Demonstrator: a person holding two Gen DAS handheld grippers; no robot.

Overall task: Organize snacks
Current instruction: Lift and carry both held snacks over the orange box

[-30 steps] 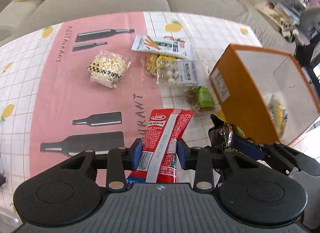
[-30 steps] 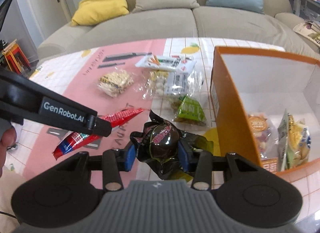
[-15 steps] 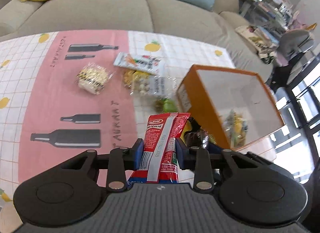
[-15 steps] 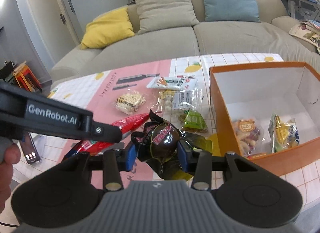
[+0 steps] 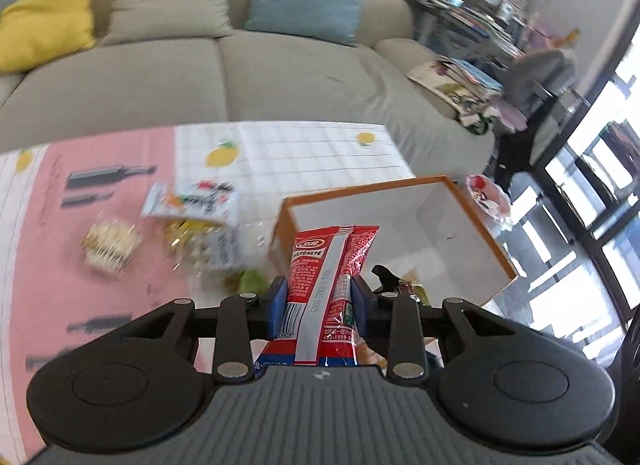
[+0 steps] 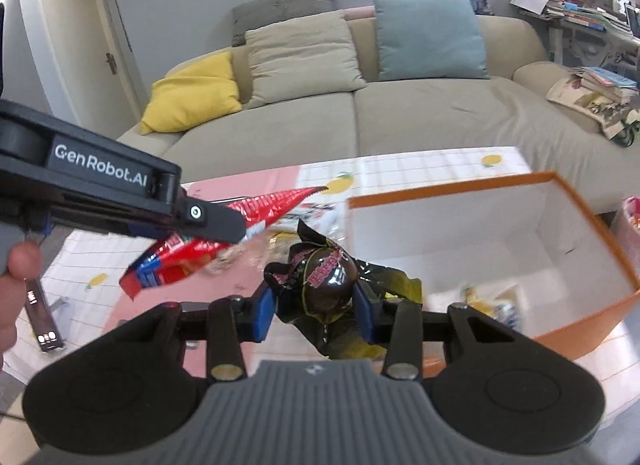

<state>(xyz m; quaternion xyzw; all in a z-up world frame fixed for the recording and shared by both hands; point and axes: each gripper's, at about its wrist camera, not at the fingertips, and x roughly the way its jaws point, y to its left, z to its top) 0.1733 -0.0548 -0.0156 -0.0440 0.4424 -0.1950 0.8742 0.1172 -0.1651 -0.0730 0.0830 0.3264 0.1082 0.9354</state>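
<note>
Orange box [image 6: 472,193] at right of frame, open-topped, resting on the tabletop [image 5: 312,153]. Left tongs [image 5: 320,297] clamped on a red snack packet [image 5: 328,265] at lower centre; right tongs [image 6: 316,303] gripping a dark wrapped snack [image 6: 328,277] low in frame, beside the box.

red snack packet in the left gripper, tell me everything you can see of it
The red snack packet is a long, glossy plastic pouch with a pale grey seam strip down its back, white print, a barcode and a blue band at its near end. It is clamped about midway between the blue pads of the left gripper and held in the air above the table, its far end reaching toward the orange box. Seen from the right wrist view it tapers to a flat crimped tip. Only the pads touch it.
</note>
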